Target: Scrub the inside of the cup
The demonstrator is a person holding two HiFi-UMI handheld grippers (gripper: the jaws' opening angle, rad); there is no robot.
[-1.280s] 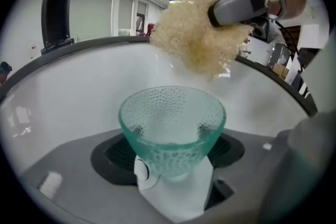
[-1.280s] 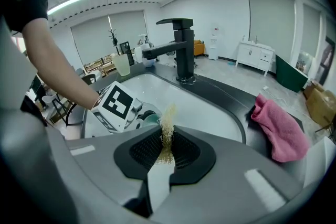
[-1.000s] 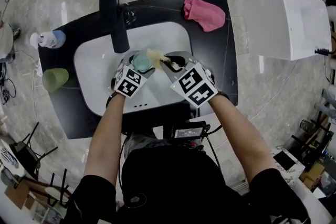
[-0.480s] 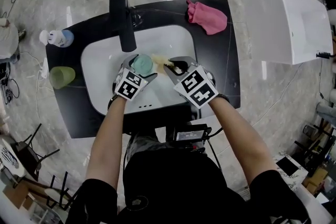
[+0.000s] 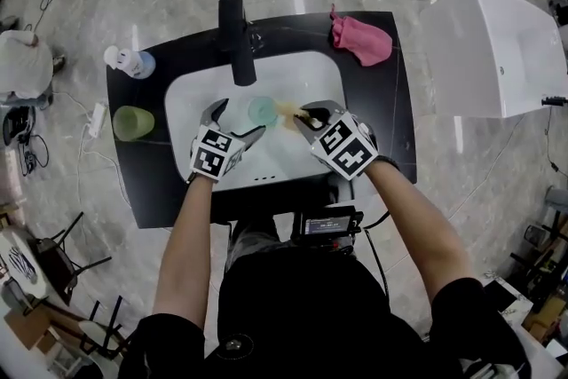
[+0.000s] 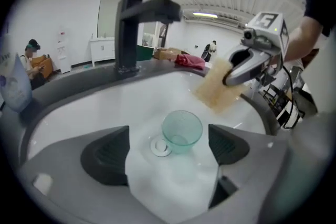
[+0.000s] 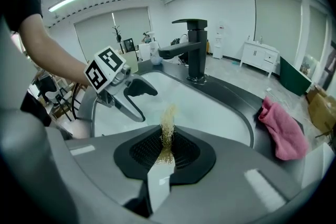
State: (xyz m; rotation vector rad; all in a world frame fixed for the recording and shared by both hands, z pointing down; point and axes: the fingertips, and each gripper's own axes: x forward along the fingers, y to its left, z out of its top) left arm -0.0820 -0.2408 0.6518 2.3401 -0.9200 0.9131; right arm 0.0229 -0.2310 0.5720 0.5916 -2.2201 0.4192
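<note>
Since left claw (image 5: 234,120) has just been opening, now spread and empty, cup (image 6: 181,131) sits free in sink (image 5: 195,115). Right claw (image 7: 167,139) pinches scrub pad (image 6: 218,89). Scrub looks paused, next probably grab cup.

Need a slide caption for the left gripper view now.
Left gripper, jaws just opened and empty, faces a teal cup standing in the sink; right gripper holds a tan scrub pad.

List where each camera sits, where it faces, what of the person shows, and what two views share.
Head view: on the person's head, facing down at the sink; both forearms show.
Left gripper view: on the left gripper, facing along open jaws at the cup; right forearm shows.
Right gripper view: on the right gripper, facing past the clamped scrub pad toward the faucet; left forearm shows.
Both gripper views share the faucet.
</note>
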